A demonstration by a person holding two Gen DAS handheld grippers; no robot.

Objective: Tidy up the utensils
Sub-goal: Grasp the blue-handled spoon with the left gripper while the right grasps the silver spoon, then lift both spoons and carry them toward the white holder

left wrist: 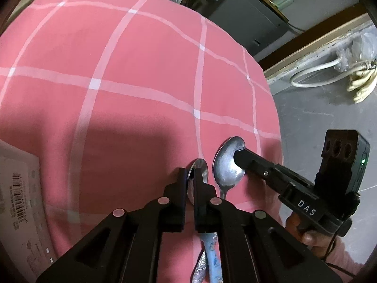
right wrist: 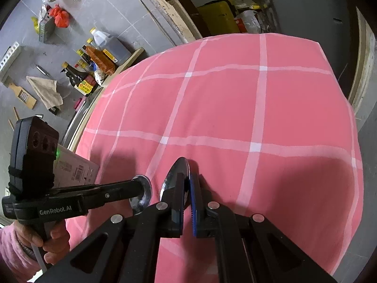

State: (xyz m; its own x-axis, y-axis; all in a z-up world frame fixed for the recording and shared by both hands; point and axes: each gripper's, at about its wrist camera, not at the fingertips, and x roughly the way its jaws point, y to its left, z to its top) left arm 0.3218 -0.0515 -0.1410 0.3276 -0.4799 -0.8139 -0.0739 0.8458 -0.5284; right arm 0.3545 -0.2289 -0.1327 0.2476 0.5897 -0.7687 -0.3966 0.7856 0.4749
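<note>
We hold a tool in each hand above a surface [left wrist: 146, 54] covered with a pink cloth crossed by white lines. Our left tool [left wrist: 189, 176] is clamped on a small spoon [left wrist: 200, 167]: the bowl of it stands up between the fingers [left wrist: 181, 188], and its pale blue patterned handle runs down under the tool toward the near edge of the surface. A second handle with a silvery pattern lies beside the blue one at the bottom of the left wrist view; which spoon it belongs to we cannot tell.

Our right tool [right wrist: 188, 188] is clamped on a larger spoon [right wrist: 175, 172], gripping it at the bowl, which sticks out past the fingertips [right wrist: 179, 184]. In the left wrist view this larger spoon sits just beside the small one, toward the right edge of the surface, near its near right corner, and the two bowls are close together but apart.

A white printed box [left wrist: 21, 188] with a barcode lies at the left edge of the surface. In the right wrist view our left hand [right wrist: 51, 238], in a pink sleeve [right wrist: 11, 254], grips the handle of its tool. Beyond the surface, bottles [right wrist: 94, 61] stand on the grey floor [right wrist: 113, 11].
</note>
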